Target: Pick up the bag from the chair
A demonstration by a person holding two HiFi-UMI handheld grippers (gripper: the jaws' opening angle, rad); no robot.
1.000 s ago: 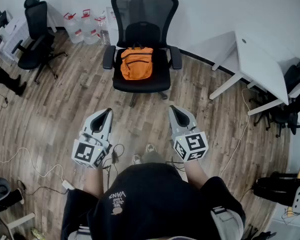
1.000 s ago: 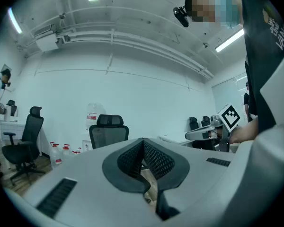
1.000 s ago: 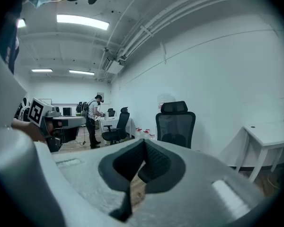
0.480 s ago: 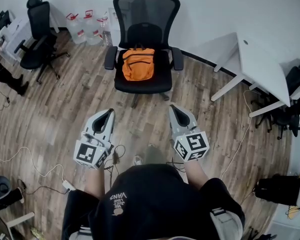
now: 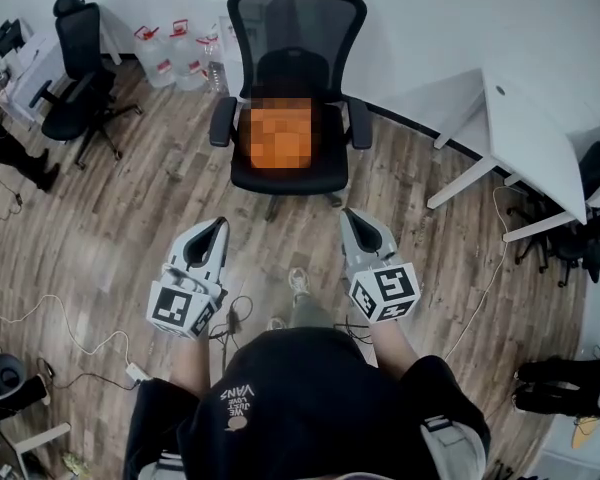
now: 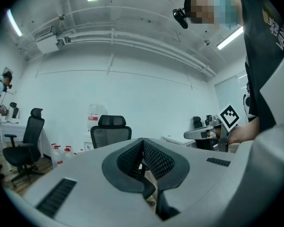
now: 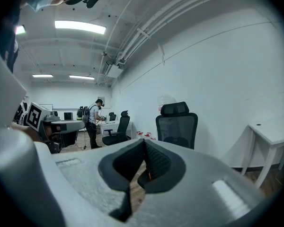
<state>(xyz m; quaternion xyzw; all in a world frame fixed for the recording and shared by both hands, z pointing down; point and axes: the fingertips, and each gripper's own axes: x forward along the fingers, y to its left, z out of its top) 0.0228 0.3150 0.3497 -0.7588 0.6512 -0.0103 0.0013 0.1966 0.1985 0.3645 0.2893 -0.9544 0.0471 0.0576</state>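
Bag (image 5: 282, 136), seemingly orange, on chair (image 5: 292, 28) seat; left tool (image 5: 217, 224) and right tool (image 5: 349, 216) clenched, empty.

Layout from the head view. The chair (image 5: 325, 173) stands ahead of me, its back to the wall, and the bag (image 5: 280, 136) lies on its seat. My left gripper (image 5: 215, 226) and right gripper (image 5: 348, 218) sit side by side nearer me, well short of the chair. Left of it, by the wall, stand water jugs (image 5: 165, 53) and, farther left, a second chair (image 5: 75, 58). A desk (image 5: 525, 128) stands to the right.
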